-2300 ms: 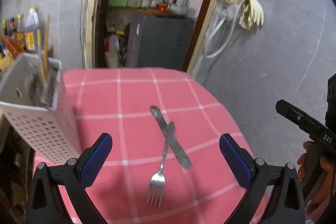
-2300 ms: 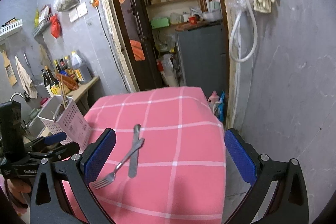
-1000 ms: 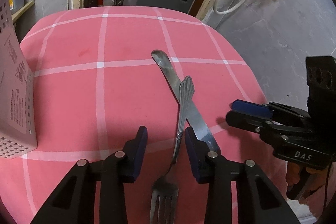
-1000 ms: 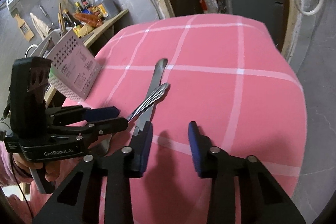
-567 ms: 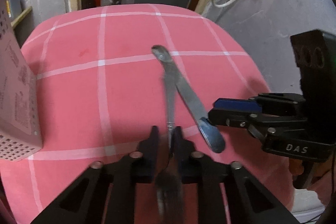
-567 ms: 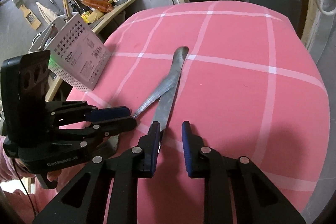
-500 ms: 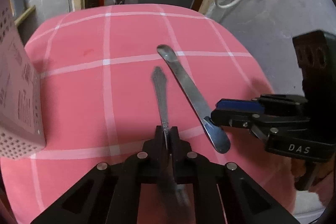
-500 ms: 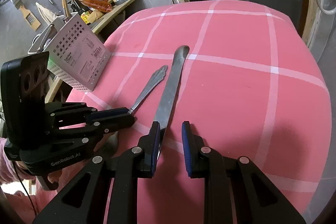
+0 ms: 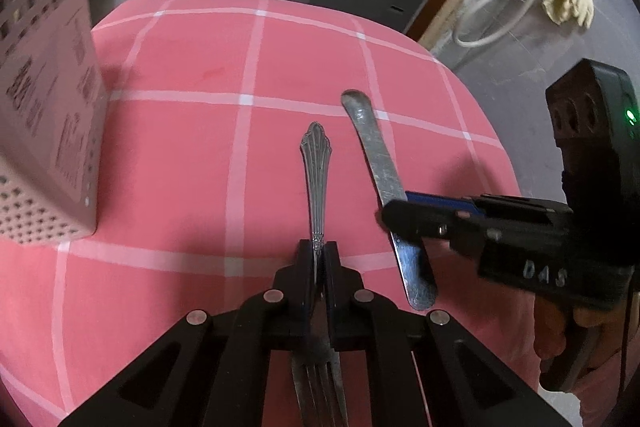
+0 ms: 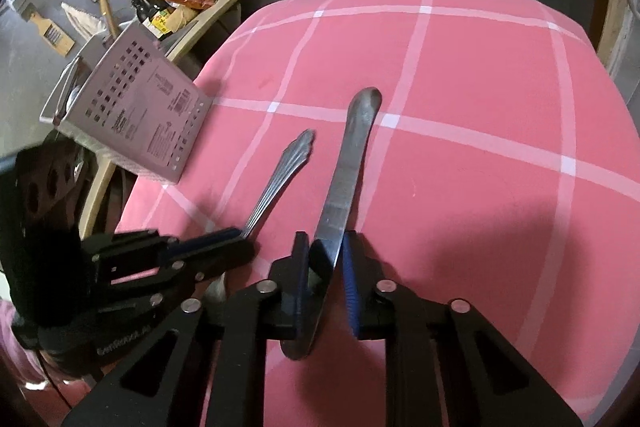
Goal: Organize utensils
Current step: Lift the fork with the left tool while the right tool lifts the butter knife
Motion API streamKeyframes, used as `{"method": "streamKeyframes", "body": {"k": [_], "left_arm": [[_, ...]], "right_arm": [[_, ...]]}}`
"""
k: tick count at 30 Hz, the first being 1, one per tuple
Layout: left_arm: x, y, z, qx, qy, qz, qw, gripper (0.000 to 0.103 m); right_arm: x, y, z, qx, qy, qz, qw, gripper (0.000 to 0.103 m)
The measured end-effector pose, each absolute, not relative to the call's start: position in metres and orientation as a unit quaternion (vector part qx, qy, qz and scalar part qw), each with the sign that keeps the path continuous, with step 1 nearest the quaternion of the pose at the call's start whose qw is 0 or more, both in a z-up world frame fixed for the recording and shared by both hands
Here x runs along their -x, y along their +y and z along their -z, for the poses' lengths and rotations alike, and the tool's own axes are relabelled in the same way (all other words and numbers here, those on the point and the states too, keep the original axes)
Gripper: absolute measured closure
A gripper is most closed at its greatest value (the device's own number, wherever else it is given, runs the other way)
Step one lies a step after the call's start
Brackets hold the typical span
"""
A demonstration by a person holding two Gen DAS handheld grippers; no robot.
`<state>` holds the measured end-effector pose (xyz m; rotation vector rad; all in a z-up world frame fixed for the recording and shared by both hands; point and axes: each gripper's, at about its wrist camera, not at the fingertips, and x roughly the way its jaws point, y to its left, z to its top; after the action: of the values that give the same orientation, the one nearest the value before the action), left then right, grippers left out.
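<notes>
Left gripper (image 9: 319,259): clenched on the fork (image 9: 316,167) at its neck, handle pointing away, tines under the gripper.
Right gripper (image 10: 326,267): jaws closing around the knife (image 10: 352,151); the blade stood between the pads, contact on both sides unclear.
Fork and knife: side by side, apart, over the pink checked tabletop (image 9: 180,155).
Utensil basket (image 10: 136,119): perforated, at the tabletop's left edge.
</notes>
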<state>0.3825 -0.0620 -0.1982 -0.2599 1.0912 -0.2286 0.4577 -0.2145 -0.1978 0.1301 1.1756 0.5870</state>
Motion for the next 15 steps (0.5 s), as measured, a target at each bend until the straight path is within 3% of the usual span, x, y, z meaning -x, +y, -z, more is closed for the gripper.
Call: {"method": "streamKeyframes", "body": {"k": [7,15], "left_arm": [[-0.387,-0.059,0.2,0.135,0.534,0.114,0.827,0.097],[-0.401,-0.065,0.199,0.13,0.567,0.127,0.804,0.096]], "right_arm": [[-0.463,-0.21,0.204,-0.094,0.559,-0.266,0.78,0.099],[-0.446,-0.22,0.196,-0.114,0.553,-0.236,0.791,0.099]]}}
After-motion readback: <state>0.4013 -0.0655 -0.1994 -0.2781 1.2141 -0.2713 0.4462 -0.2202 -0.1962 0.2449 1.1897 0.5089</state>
